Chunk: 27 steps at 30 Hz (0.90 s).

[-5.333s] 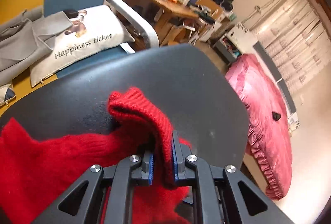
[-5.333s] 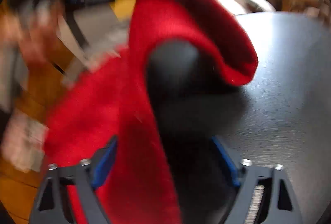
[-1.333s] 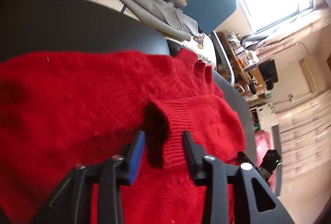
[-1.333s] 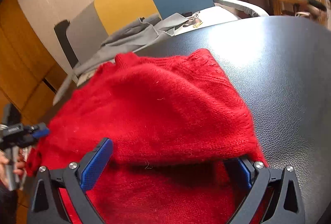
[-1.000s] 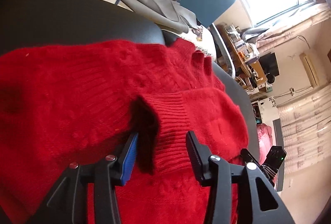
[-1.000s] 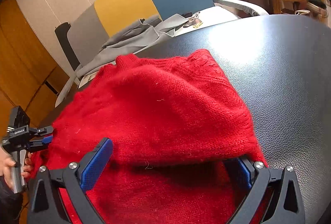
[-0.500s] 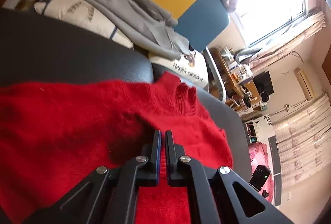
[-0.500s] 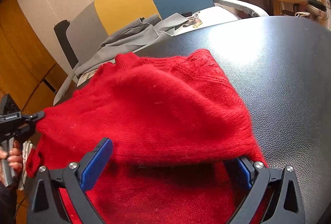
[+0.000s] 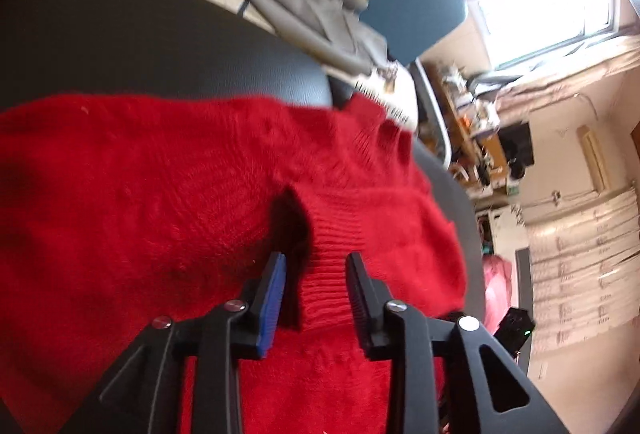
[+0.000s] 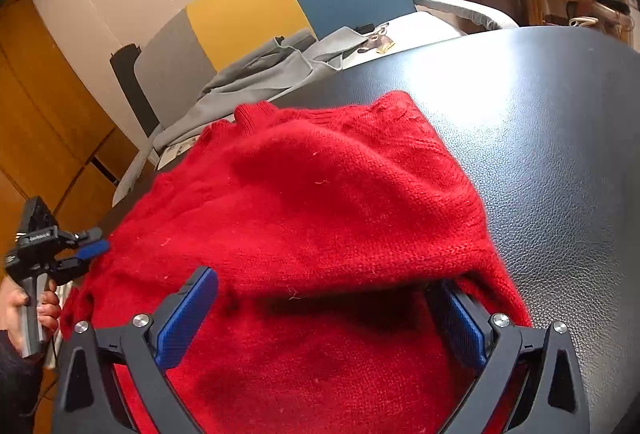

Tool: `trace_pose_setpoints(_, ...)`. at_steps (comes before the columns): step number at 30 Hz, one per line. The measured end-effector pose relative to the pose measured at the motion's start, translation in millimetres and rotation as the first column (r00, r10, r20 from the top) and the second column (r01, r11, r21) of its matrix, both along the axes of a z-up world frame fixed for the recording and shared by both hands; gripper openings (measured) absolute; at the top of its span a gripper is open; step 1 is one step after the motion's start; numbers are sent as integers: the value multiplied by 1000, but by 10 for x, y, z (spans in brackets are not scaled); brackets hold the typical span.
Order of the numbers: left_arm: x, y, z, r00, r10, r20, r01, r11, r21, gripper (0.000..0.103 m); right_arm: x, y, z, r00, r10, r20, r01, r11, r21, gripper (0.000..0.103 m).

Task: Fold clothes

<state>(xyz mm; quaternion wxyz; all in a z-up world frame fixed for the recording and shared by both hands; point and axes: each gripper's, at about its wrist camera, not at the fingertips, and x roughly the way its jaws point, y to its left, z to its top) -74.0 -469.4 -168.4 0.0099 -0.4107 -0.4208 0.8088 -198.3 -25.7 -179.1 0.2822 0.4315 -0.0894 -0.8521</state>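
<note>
While the red sweater (image 10: pixel 320 218) lies spread over the black table (image 10: pixel 560 121), partly doubled over itself, a ribbed cuff (image 9: pixel 328 254) is seen folded across its body. The left gripper (image 9: pixel 316 274) is held with its jaws apart, one on each side of that cuff, which runs lengthwise straight away from the gripper along the line of its fingers; nothing is clamped. The right gripper (image 10: pixel 324 298) is opened wide at the near edge of the garment, where an upper layer overhangs a lower one between the jaws, and no cloth is pinched there either. The cuff is far nearer the left gripper than the right. From the right wrist view the left gripper is seen at the sweater's far left edge, held in a hand (image 10: pixel 24 310). A grey garment (image 10: pixel 272 73) lies on the seat beyond the table.
</note>
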Motion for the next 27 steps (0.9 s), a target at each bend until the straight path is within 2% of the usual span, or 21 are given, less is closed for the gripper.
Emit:
trace_pose_setpoints(6,-157,140,-75,999,-28,33,29,999,-39,40,17,27,-15,1000,-2,-4,2,1000,-13,103)
trace_pose_setpoints(8,-209,187,-100,998,-37,44,40,998,-52,33,7,40,-16,1000,-3,-2,3,1000,-28,103)
trace_pose_setpoints(9,-235,210,-112,998,-42,49,45,997,-59,24,2,54,-20,1000,-2,0,2,999,-36,103)
trace_pose_setpoints(10,-262,234,-125,997,-46,55,50,997,-65,11,-7,70,-22,1000,-3,3,3,999,-46,103)
trace_pose_setpoints(11,-288,257,-137,997,-51,60,55,996,-72,8,-16,86,-23,1000,-3,6,4,998,-56,103)
trace_pose_setpoints(16,-124,250,209,998,-27,-51,24,999,-49,7,-3,88,-14,1000,-3,3,3,998,-62,103)
trace_pose_setpoints(19,27,159,357,998,1,-63,-7,996,-87,7,7,78,-8,1000,-4,1,4,998,-59,103)
trace_pose_setpoints(21,136,68,354,999,14,-49,-19,995,-99,7,8,83,-5,1000,-3,2,3,998,-63,103)
trace_pose_setpoints(27,203,-88,-2,998,48,49,-44,995,-85,7,6,67,6,1000,4,5,-4,998,-58,103)
